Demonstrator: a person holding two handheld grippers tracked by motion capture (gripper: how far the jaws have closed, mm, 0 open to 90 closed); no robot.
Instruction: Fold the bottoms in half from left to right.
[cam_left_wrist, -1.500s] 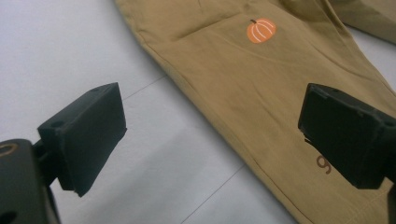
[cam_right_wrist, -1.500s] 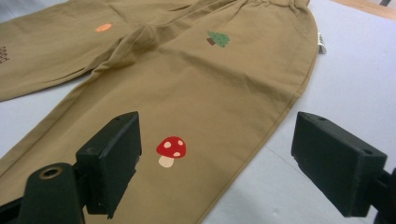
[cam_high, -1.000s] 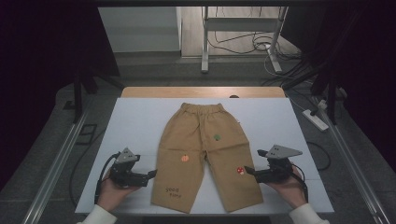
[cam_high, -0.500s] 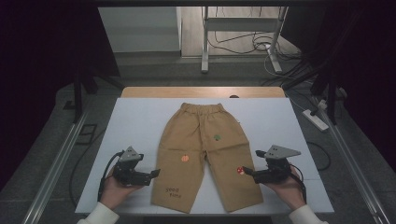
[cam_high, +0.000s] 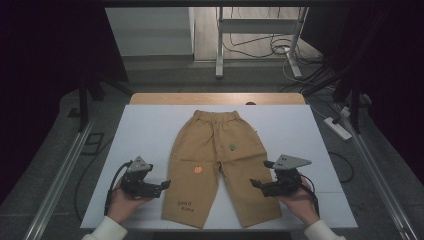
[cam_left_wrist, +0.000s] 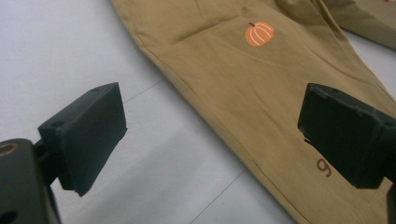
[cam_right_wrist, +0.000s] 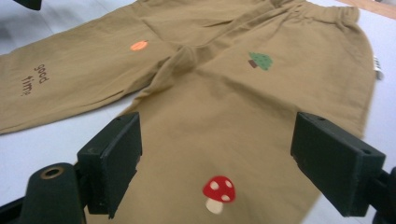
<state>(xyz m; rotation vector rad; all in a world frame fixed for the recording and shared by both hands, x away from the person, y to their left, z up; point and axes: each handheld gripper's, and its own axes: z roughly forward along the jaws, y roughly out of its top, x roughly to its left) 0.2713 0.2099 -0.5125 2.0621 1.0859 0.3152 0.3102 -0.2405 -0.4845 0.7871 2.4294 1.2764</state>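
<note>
A: Trousers (cam_high: 221, 162), tan and child-sized, lay flat in the middle of the white table (cam_high: 145, 130) in the high view, waistband at the far side and both legs pointing toward the person. The left gripper (cam_high: 163, 184) sat just beside the outer edge of one leg, the right gripper (cam_high: 255, 184) over the outer part of the other leg. Both sets of jaws stood apart, holding nothing.

B: What might have gone wrong from that position?

A: In my judgement, uneven grabs. One gripper was off the cloth and the other over it, so the two legs could have been lifted crookedly.

B: And the left gripper view?

A: Its jaws were wide open, one over bare table, the other over the leg near some brown lettering (cam_left_wrist: 323, 167). An orange pumpkin print (cam_left_wrist: 259, 33) lay farther up. The side seam ran between the jaws. If they closed too high above the table, they would likely have pinched air or one layer only.

B: The right gripper view?

A: Jaws open again, straddling the leg with a red mushroom print (cam_right_wrist: 218, 192) between them; a green tree print (cam_right_wrist: 261, 60) sat beyond. Closing there, mid-panel, risked bunching the fabric into a wrinkle.
</note>
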